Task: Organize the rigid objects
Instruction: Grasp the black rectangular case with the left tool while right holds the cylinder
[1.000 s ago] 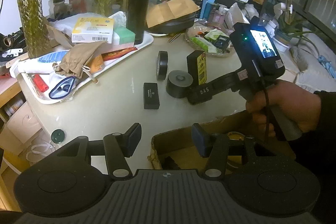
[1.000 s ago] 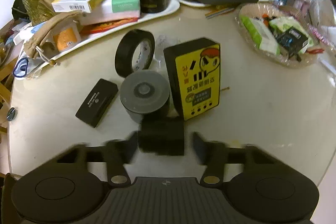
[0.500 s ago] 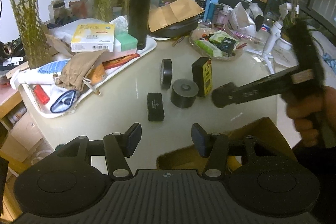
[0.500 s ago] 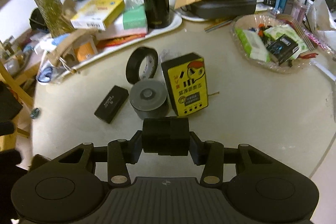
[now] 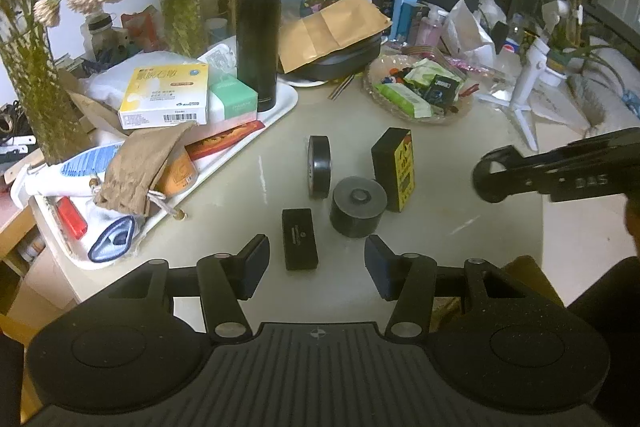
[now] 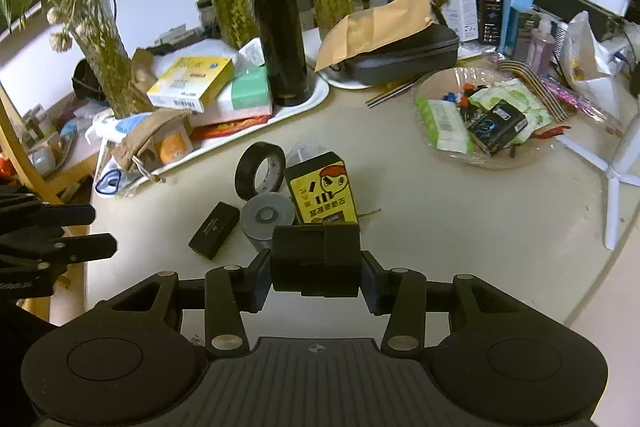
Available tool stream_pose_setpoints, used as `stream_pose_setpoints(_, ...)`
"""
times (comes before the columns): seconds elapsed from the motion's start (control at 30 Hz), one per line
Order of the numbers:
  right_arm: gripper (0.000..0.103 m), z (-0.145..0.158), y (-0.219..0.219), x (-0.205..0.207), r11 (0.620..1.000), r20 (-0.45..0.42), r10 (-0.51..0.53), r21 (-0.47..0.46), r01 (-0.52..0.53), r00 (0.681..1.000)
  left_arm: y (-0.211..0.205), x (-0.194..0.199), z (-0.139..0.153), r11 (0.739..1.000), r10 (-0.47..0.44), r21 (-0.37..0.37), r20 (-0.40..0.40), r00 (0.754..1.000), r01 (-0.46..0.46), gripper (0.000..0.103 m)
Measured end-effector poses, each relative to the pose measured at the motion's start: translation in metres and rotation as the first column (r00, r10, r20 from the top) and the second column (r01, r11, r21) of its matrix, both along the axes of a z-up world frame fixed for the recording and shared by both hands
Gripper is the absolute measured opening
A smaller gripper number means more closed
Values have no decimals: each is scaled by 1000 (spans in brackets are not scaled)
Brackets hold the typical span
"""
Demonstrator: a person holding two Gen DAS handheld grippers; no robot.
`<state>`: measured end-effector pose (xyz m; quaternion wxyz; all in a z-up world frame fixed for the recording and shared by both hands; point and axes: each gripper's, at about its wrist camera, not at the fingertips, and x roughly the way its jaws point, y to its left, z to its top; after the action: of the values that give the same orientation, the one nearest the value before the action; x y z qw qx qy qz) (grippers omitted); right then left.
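My right gripper (image 6: 316,281) is shut on a small black block (image 6: 316,257) and holds it above the table. Beyond it stand a yellow-and-black box (image 6: 322,195), a grey cylinder (image 6: 267,219), a black tape roll (image 6: 260,169) on edge and a flat black case (image 6: 214,231). My left gripper (image 5: 317,265) is open with nothing between its fingers. The flat black case (image 5: 299,239) lies just beyond its tips, with the cylinder (image 5: 358,201), tape roll (image 5: 319,166) and yellow box (image 5: 394,169) farther on. The right gripper's body (image 5: 560,175) shows at the right edge.
A white tray (image 5: 286,103) with boxes, a pouch and a tall black flask (image 5: 258,31) fills the left. A glass dish of packets (image 5: 416,91) and a white tripod (image 5: 524,107) sit at the right. A cardboard box's edge (image 5: 532,277) shows behind my right finger.
My right gripper closed on the black block, then rose and drew back from the cluster with it. The left gripper shifted off the cardboard box toward the flat black case.
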<state>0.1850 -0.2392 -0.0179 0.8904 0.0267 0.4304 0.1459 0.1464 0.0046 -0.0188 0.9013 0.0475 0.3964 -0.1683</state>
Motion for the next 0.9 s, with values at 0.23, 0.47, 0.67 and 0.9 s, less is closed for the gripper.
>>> stream_pose_setpoints(0.23,48,1,-16,-15,1000,35,-15,6,15,999,-10,8,-15,999,-11,52,-3,1000,11,52)
stream_pose_setpoints(0.47,48,-5,-26,-28,1000,45,-19,2,19,999,-12,24,-31,996,0,85,-29,1000,3,52)
stream_pose_setpoints(0.67,48,-10,-34,-36,999,40,-25,23,25,999,-14,42,-45,994,0,113,-68,998,8,52)
stream_pose_setpoints(0.9,48,-13,-38,-39,999,37,-31,38,30,999,-20,58,-59,994,-10,110,-106,994,22,52)
